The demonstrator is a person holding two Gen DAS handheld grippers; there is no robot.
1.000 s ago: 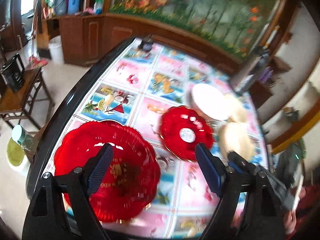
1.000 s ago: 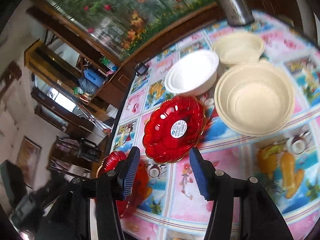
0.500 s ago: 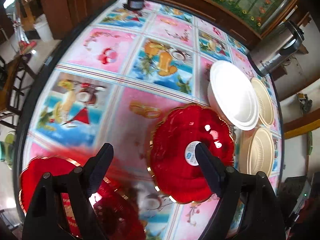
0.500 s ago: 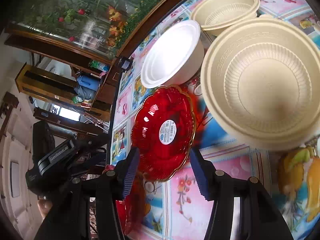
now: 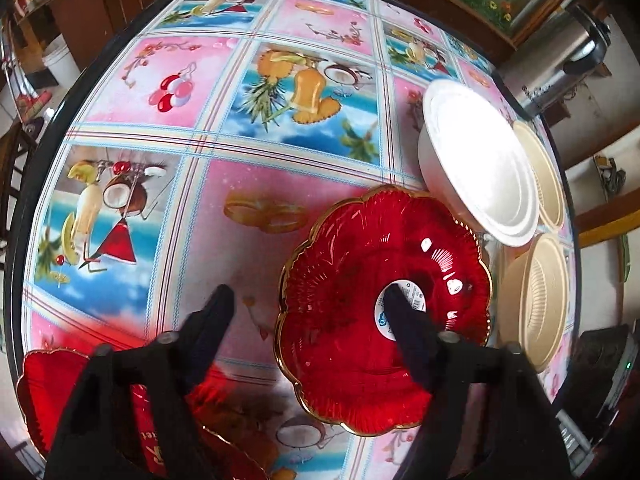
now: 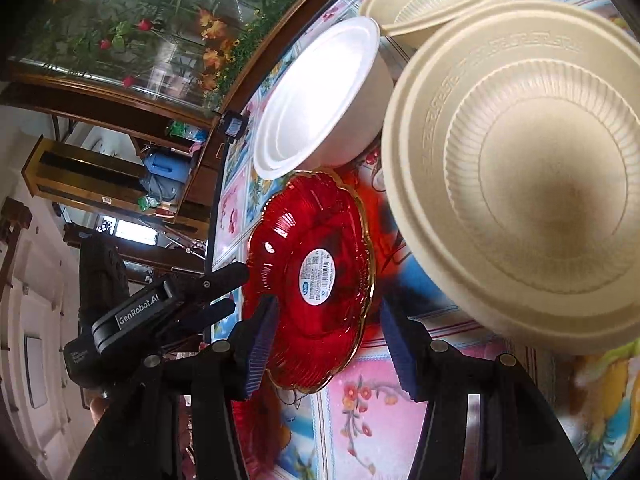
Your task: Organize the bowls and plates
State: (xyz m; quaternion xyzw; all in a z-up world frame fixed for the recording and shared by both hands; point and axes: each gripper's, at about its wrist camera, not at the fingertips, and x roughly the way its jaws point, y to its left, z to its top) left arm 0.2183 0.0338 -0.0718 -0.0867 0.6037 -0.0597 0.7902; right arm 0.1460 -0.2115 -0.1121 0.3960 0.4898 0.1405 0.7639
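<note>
A red plate (image 5: 360, 320) with a gold rim and a white label lies on the patterned table (image 5: 168, 80). My left gripper (image 5: 306, 300) hangs over its left rim with the jaws closing. One finger is above the label, the other over bare cloth, and neither pad presses on the plate. In the right wrist view the same red plate (image 6: 320, 240) lies just beyond my open right gripper (image 6: 329, 312), its near rim between the fingers. The left gripper (image 6: 232, 290) reaches in from the left. A second red plate (image 5: 40, 392) sits at the table's near left edge.
A white bowl (image 5: 476, 160) touches the plate's far right rim. Two cream bowls (image 5: 536, 300) (image 5: 540, 176) stand to its right, the nearer one (image 6: 540, 184) large. A steel kettle (image 5: 560, 68) is at the far right. The round table's dark edge (image 5: 24, 200) curves on the left.
My left gripper swung from above the left red plate to the labelled one, sank closer, and its jaws narrowed. The right gripper dropped nearer the plate and rolled.
</note>
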